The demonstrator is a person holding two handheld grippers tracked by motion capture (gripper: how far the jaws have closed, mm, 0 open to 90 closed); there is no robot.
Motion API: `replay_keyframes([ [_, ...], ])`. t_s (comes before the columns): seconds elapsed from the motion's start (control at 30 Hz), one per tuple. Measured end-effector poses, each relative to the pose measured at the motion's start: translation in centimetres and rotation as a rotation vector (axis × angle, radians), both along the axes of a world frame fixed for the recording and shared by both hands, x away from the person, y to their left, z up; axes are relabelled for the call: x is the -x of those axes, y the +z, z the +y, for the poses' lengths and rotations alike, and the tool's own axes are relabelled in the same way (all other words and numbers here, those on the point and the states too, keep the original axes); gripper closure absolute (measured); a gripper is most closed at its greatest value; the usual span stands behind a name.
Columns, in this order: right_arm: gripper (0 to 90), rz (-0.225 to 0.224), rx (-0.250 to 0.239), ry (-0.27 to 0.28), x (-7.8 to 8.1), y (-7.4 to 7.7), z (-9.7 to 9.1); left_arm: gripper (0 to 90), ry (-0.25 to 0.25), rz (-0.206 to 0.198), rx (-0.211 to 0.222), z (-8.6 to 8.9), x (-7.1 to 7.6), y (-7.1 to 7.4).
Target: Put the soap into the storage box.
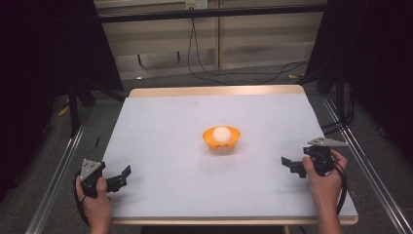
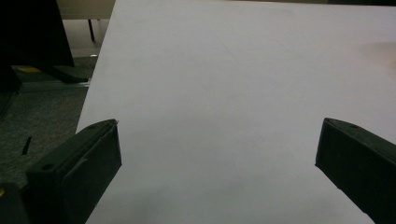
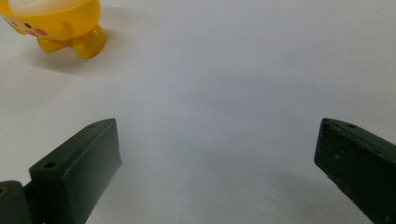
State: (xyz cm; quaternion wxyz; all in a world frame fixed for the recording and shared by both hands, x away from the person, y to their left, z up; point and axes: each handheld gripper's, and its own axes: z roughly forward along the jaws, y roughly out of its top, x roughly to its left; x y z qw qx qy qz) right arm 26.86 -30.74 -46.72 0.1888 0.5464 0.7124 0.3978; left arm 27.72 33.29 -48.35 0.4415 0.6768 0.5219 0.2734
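An orange-yellow toy bowl on small feet [image 1: 221, 138] stands near the middle of the white table sheet [image 1: 195, 180], with a white ball [image 1: 221, 133] resting in it. The same yellow bowl [image 3: 56, 23] sits at the top left of the right gripper view, showing little face marks. My left gripper [image 1: 121, 176] rests at the front left corner of the sheet, open, nothing between its jaws. My right gripper [image 1: 290, 165] is at the front right, open and empty too, pointing left toward the bowl. Bare sheet lies between the left gripper's fingers [image 2: 74, 172] and between the right gripper's fingers [image 3: 74, 172].
The sheet covers a wooden table [image 1: 214, 90] with metal rails [image 1: 58, 170] along both sides. Black cables [image 1: 204, 68] hang down the back wall and run over the floor. Dark curtains and stands flank the table.
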Motion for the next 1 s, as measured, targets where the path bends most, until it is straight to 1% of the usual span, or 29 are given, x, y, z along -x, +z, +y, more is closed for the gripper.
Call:
replay_keyframes([
  [0.2, 0.2, -0.003, -0.006, -0.023, 1.1, -0.3, -1.5, 0.0, 0.001, 0.0, -0.001, 0.0, 0.0, 0.0],
  [0.43, 0.2, -0.011, -0.026, -0.058, 2.5, -0.7, -3.7, 0.0, 0.0, 0.0, 0.001, 0.0, 0.0, 0.0],
  [0.5, 0.2, -0.01, -0.027, -0.061, 2.9, -0.8, -4.3, 0.0, 0.0, 0.001, 0.001, 0.0, 0.0, 0.0],
  [0.6, 0.2, -0.01, -0.02, -0.079, 3.5, -0.9, -5.2, 0.0, 0.001, 0.0, 0.0, 0.0, 0.0, 0.0],
  [0.67, 0.2, -0.015, -0.027, -0.085, 3.8, -1.0, -5.7, 0.0, 0.002, 0.0, 0.0, 0.0, 0.0, 0.0],
  [0.73, 0.2, -0.016, -0.024, -0.097, 4.3, -1.0, -6.3, 0.0, 0.003, 0.0, -0.002, -0.1, 0.0, 0.0],
  [0.97, 0.2, -0.024, -0.037, -0.119, 5.5, -1.3, -7.7, 0.0, 0.003, 0.001, -0.003, -0.1, 0.0, 0.0],
  [1.0, 0.2, -0.028, -0.037, -0.114, 5.7, -1.3, -7.9, 0.0, 0.002, 0.002, -0.004, -0.1, 0.0, 0.0],
])
